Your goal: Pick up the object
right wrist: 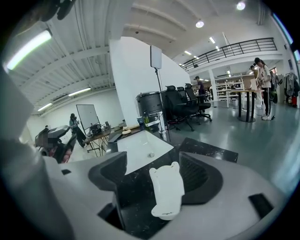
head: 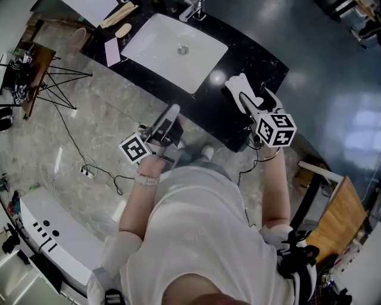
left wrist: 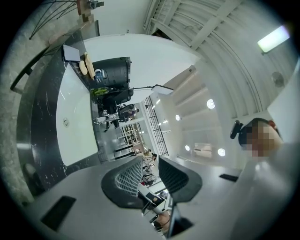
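Note:
A white bear-shaped object (right wrist: 166, 190) lies between the jaws of my right gripper (right wrist: 152, 169). It leans toward the right pad (right wrist: 197, 176), and a wide gap separates it from the left pad, so the gripper is open. From the head view the object (head: 239, 89) and right gripper (head: 253, 98) hover over the near right end of the black countertop (head: 250, 53). My left gripper (head: 169, 116) is held in front of the counter's near edge. It points up at the room, its jaws (left wrist: 151, 166) a narrow gap apart with nothing between them.
A white sink basin (head: 149, 44) is set in the countertop, with a faucet (head: 193, 9) behind it. A pink pad (head: 112, 52) and a beige bar (head: 123, 30) lie at the far left. A tripod (head: 59, 83) and cables (head: 89, 170) are on the floor at left.

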